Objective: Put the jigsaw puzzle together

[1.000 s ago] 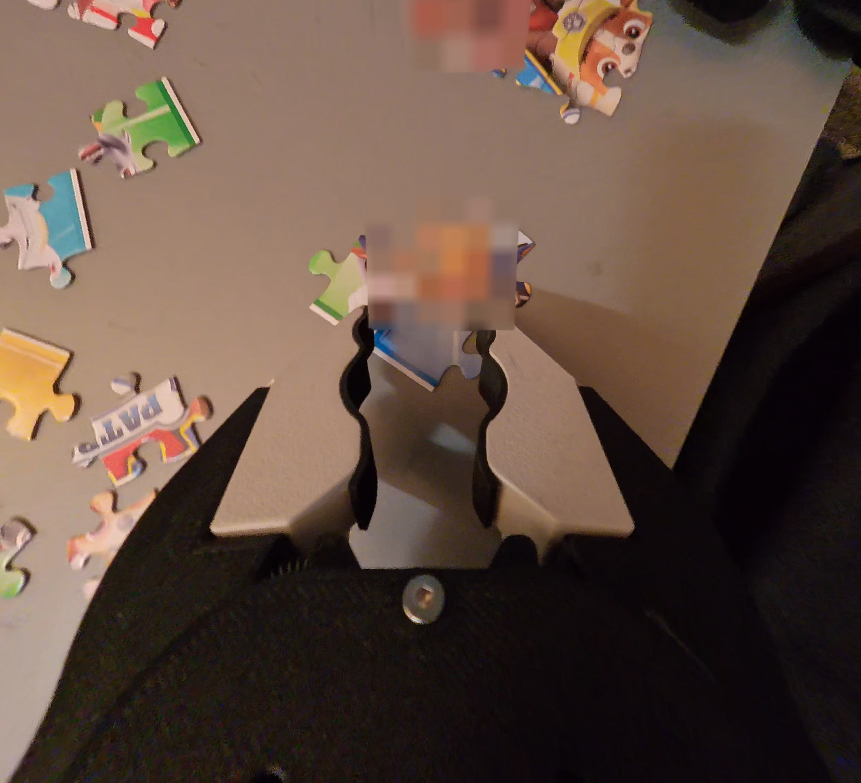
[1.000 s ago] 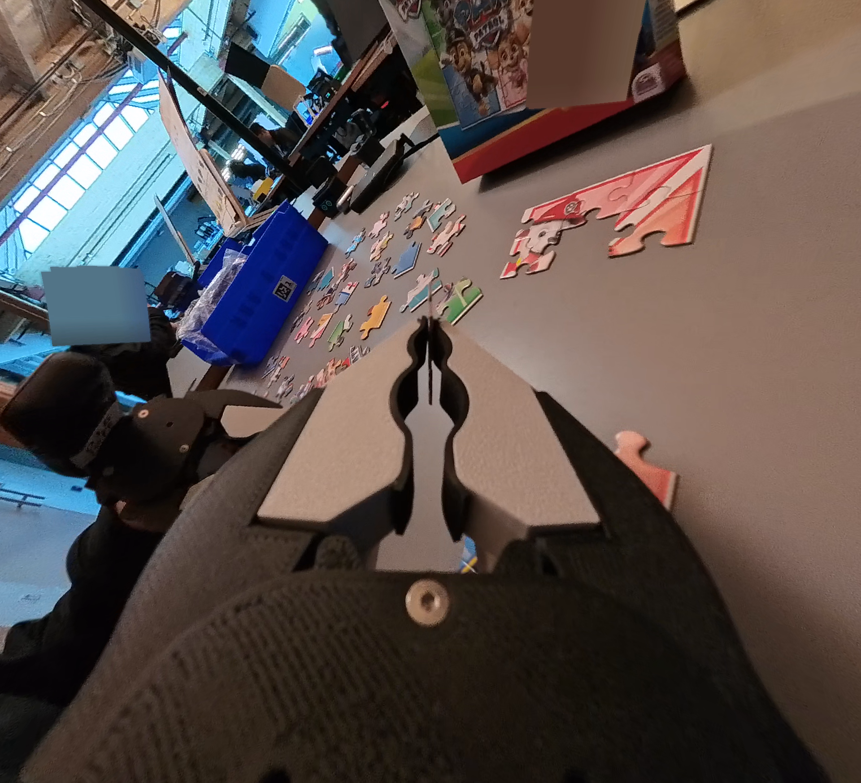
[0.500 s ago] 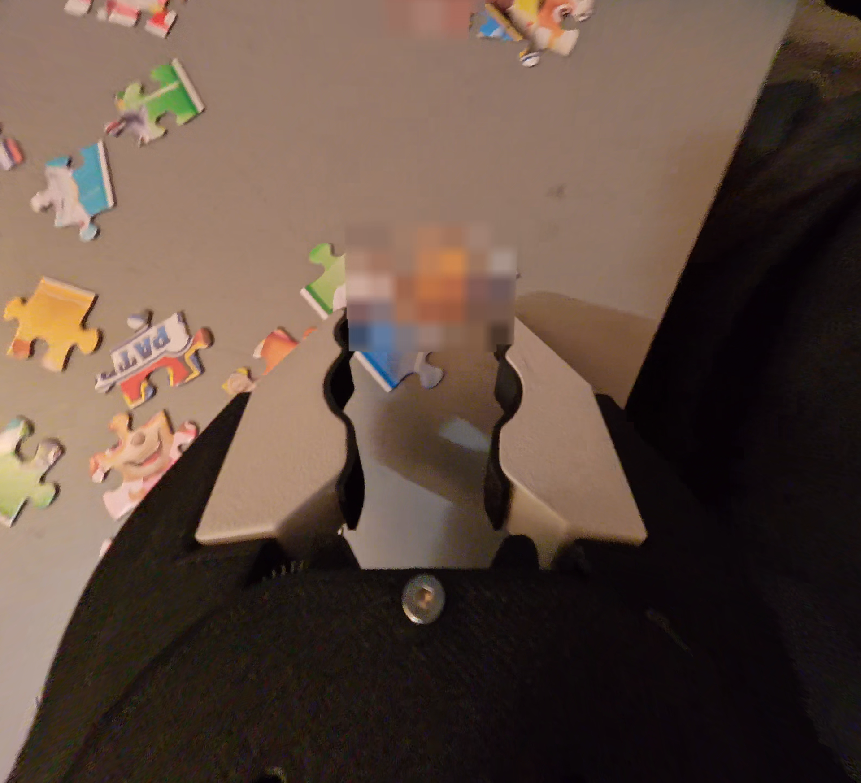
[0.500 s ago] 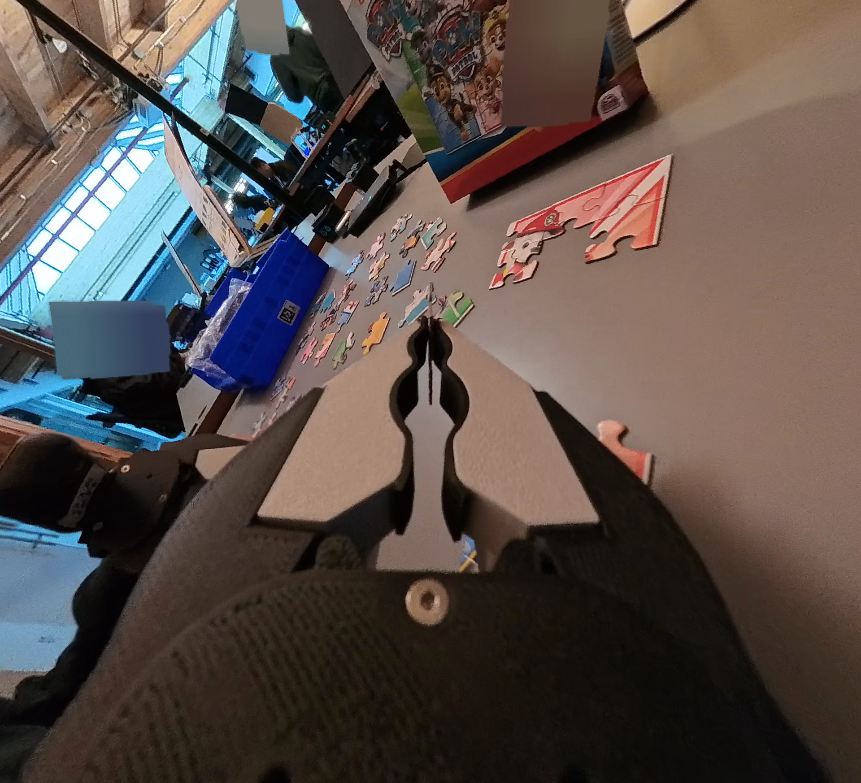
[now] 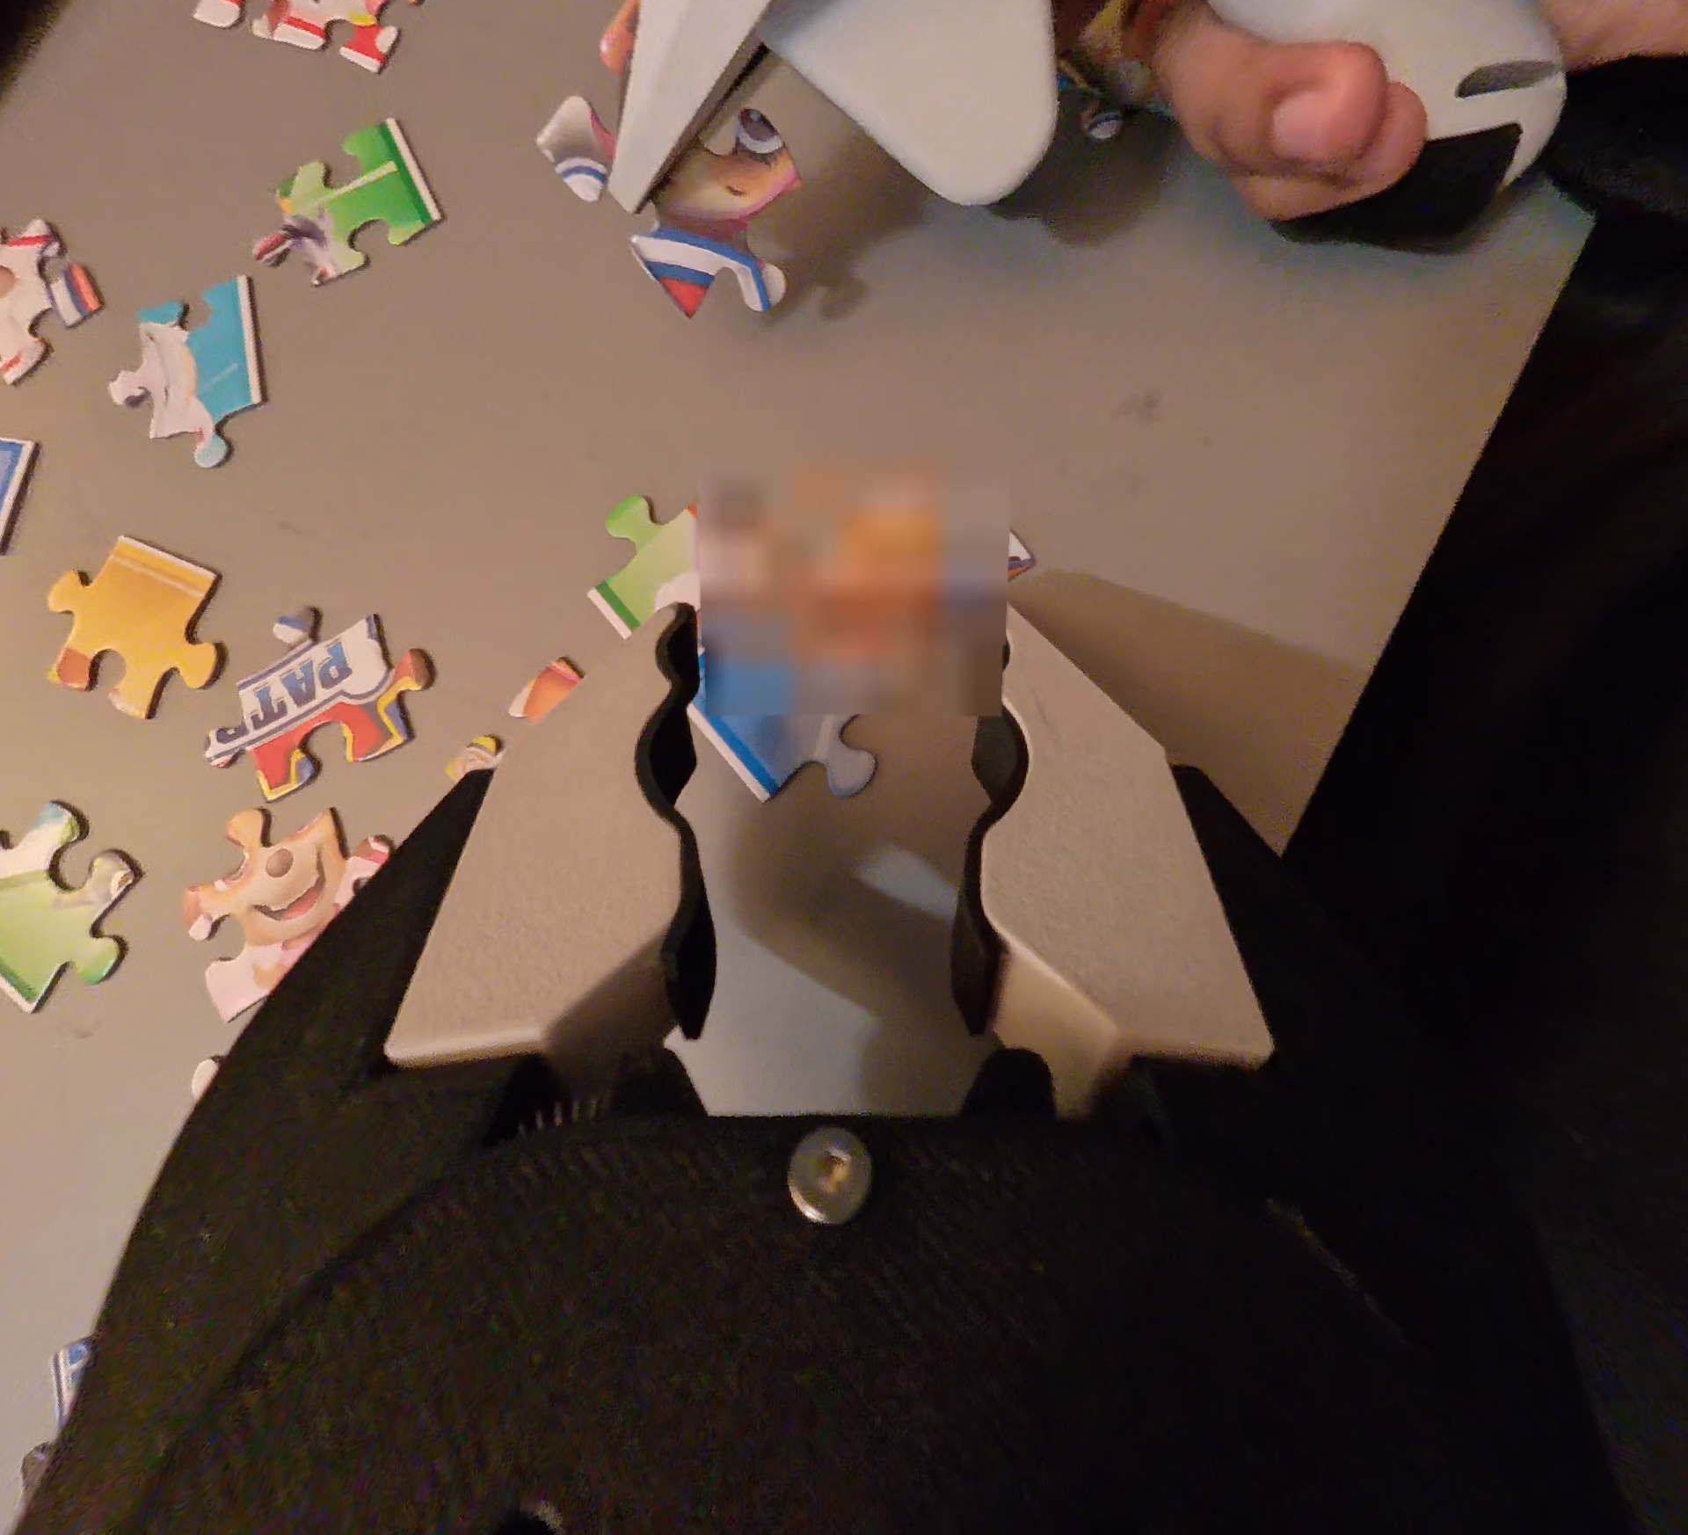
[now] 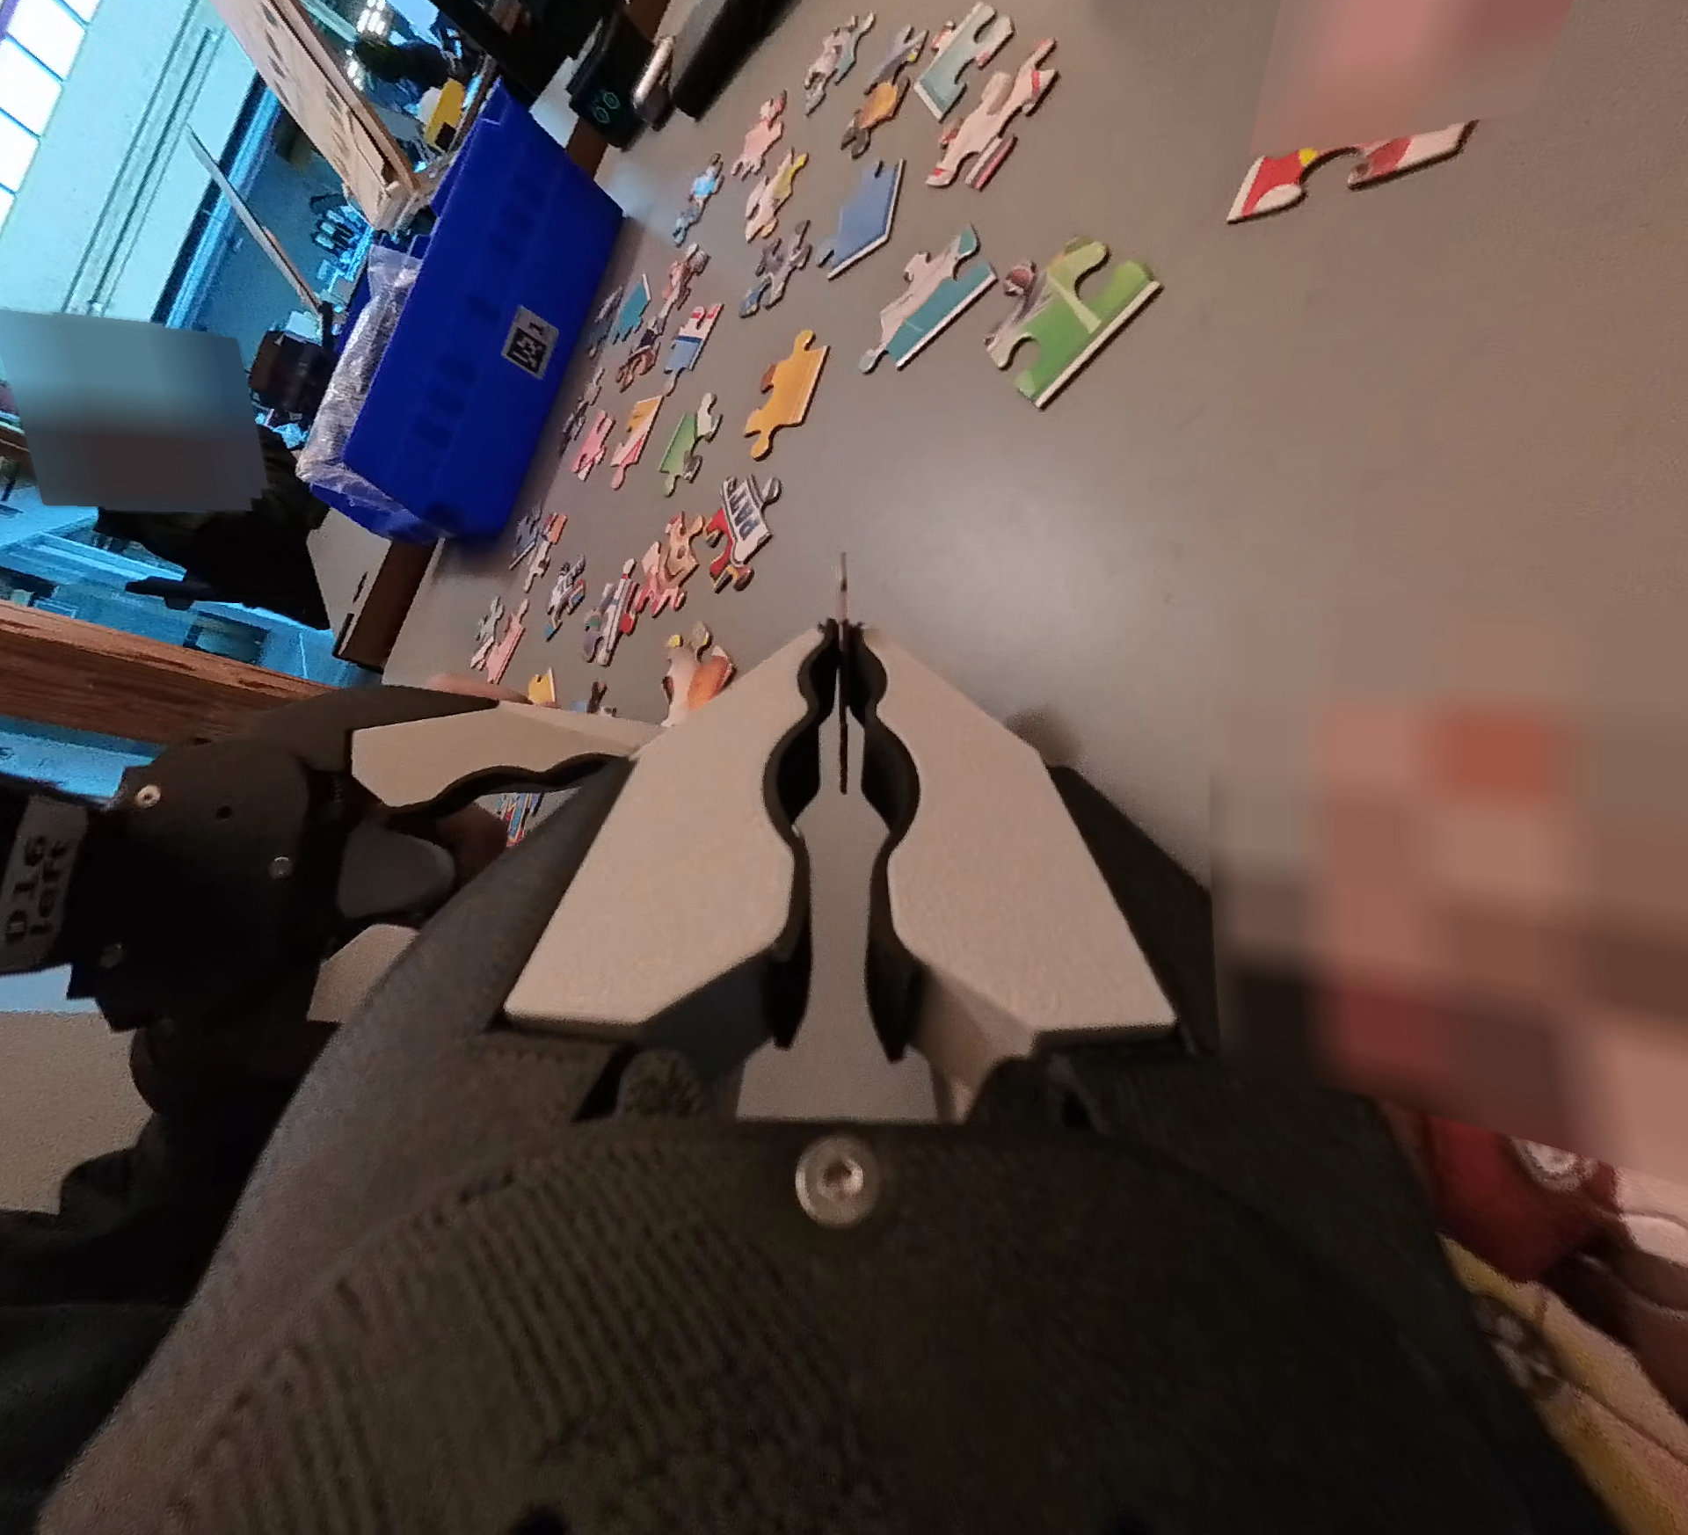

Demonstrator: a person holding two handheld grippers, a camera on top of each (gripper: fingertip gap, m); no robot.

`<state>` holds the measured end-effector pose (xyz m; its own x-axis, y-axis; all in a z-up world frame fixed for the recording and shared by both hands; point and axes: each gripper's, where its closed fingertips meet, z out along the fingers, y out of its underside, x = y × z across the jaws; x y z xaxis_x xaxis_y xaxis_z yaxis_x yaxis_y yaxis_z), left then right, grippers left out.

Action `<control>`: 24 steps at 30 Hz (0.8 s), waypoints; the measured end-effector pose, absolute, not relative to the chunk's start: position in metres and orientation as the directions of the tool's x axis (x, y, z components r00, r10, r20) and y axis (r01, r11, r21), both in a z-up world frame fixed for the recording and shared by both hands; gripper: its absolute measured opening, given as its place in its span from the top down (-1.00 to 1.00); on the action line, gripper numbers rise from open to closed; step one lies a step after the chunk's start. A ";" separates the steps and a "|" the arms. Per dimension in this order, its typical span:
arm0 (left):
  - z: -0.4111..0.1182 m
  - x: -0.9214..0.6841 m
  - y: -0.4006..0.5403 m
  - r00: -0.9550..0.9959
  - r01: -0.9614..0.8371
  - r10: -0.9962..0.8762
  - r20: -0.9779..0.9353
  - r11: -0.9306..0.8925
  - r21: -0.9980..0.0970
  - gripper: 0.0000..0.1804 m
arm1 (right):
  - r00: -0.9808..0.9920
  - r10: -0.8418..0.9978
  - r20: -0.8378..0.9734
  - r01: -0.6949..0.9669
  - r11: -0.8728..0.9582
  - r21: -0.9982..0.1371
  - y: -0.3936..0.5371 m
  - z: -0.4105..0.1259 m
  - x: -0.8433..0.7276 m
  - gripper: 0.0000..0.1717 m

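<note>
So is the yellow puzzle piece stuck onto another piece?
No, the yellow puzzle piece lies by itself on the grey table, with bare table showing all around it.

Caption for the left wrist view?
Open left gripper over joined puzzle pieces; right gripper pinches a puzzle piece.

A thin puzzle piece (image 6: 841,605) is seen edge-on, clamped between the closed fingers of the right tool (image 6: 841,642) above the grey desk (image 6: 1187,532). Loose puzzle pieces (image 6: 785,395) are spread beyond the tool, with a blue bin (image 6: 475,358) farther left and the left tool (image 6: 511,751) just beside it.
</note>
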<state>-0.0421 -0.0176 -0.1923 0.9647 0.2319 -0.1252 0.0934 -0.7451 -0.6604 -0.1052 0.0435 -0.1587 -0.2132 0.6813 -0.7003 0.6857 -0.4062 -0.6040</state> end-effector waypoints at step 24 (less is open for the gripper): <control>-0.118 -0.072 -0.027 0.872 0.316 0.448 0.197 -0.206 -0.926 0.47 | -0.255 0.961 0.107 0.654 0.253 -0.713 0.142 -0.182 -0.243 -0.34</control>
<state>-0.0720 -0.0271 -0.1177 0.8720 0.4479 0.1973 0.3155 -0.2063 -0.9262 -0.2432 0.1420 -0.1818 -0.2554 0.9609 0.1069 0.6535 0.2531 -0.7133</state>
